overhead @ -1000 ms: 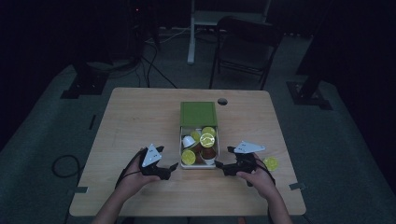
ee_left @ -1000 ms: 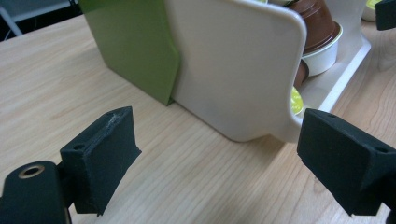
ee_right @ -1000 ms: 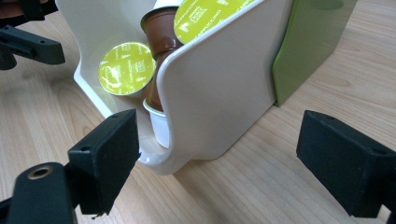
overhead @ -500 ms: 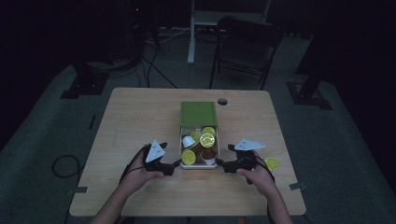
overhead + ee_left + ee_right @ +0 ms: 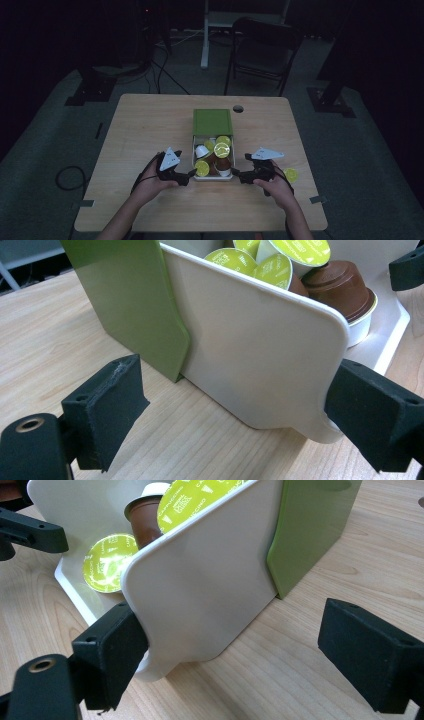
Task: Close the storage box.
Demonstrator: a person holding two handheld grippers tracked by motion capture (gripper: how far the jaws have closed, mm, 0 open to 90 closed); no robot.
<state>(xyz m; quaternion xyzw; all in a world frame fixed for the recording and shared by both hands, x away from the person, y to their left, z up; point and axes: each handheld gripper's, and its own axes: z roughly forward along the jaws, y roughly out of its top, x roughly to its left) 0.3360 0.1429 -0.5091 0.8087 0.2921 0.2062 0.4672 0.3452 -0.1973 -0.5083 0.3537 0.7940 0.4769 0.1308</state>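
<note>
Both grippers are closing in on the box (image 5: 212,150) from either side, nearer now than a second ago. Left gripper (image 5: 235,415) is sitting with jaws apart, its far pad touching the near corner of the white tray wall (image 5: 260,360); right gripper (image 5: 240,665) is mirroring this, jaws apart. Coffee pods (image 5: 221,148) are lying heaped in the tray, which is poking out of its green sleeve (image 5: 212,122) mid-table. Probably they are steadying the tray; next likely comes pulling or pushing it squarely.
</note>
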